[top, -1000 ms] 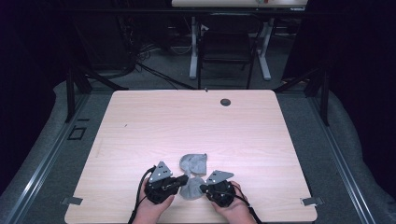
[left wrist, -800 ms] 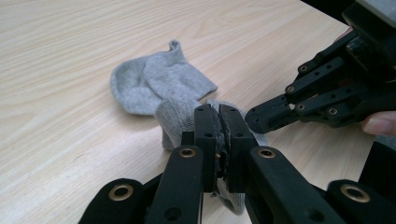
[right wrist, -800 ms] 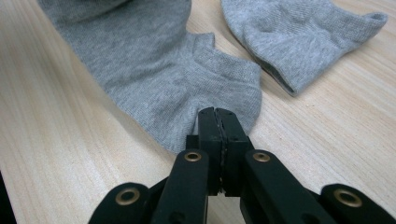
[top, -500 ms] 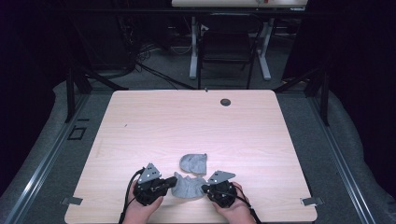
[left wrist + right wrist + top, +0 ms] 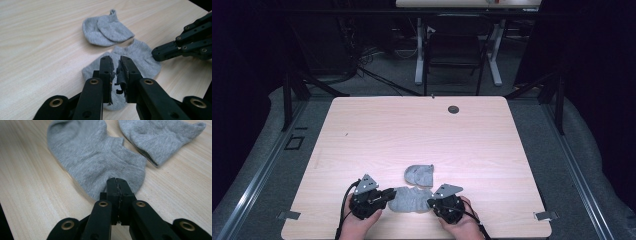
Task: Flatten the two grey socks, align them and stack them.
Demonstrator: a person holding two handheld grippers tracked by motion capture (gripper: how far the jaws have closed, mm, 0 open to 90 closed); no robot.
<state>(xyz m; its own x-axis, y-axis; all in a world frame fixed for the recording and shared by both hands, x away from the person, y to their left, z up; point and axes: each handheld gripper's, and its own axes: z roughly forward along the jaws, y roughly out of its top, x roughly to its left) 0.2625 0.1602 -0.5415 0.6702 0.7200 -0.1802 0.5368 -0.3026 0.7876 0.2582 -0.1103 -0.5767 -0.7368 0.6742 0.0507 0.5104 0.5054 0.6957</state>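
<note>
A flat grey sock (image 5: 409, 199) (image 5: 140, 56) (image 5: 95, 152) lies stretched between my two grippers near the table's front edge. My right gripper (image 5: 430, 202) (image 5: 117, 182) is shut on its open end, and its black jaws also show in the left gripper view (image 5: 160, 53). My left gripper (image 5: 389, 194) (image 5: 117, 65) sits over the sock's toe end. Its jaws have just been opening and stand a narrow gap apart. Frayed pad lining shows in that gap, and no cloth is pinched. A second grey sock (image 5: 418, 173) (image 5: 107, 27) (image 5: 160, 137), folded over, lies just beyond the flat one.
The wooden table (image 5: 412, 130) stretches bare beyond the socks, with a dark round grommet (image 5: 453, 109) near its far edge. The front edge runs right under both hands. A chair and desk legs (image 5: 452, 55) stand on the floor behind.
My left gripper moved left, drawing the bunched sock out flat, and its jaws have parted slightly. The right gripper kept still, holding the other end.
</note>
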